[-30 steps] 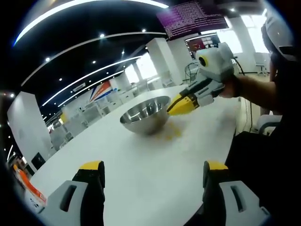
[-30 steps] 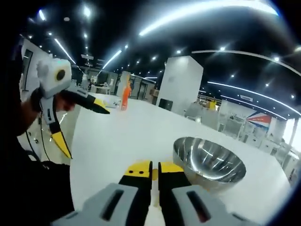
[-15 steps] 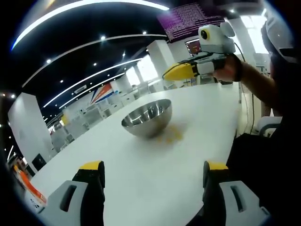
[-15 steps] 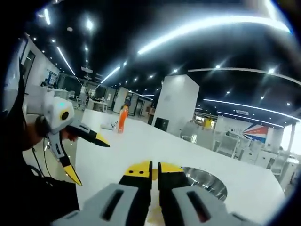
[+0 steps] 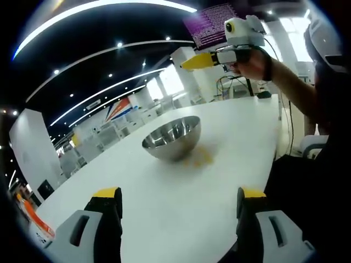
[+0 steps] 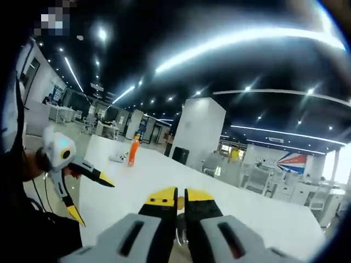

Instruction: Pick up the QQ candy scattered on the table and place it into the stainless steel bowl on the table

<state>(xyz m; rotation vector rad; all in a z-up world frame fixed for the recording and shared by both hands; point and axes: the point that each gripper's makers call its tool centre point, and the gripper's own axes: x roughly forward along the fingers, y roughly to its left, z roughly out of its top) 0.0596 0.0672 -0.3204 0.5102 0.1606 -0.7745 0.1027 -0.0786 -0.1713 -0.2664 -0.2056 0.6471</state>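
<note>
Rising higher than before, the right gripper (image 6: pixel 176 204) clamps one QQ candy (image 6: pixel 180 202) (yellow); the left gripper (image 5: pixel 175 200) gapes; one stainless steel bowl (image 5: pixel 171 137) sits mid-table (image 5: pixel 164 203).

The white table (image 5: pixel 230 164) carries a steel bowl (image 5: pixel 171 137), yellow candy (image 5: pixel 198 159) beside it, and an orange bottle (image 6: pixel 132 152).
</note>
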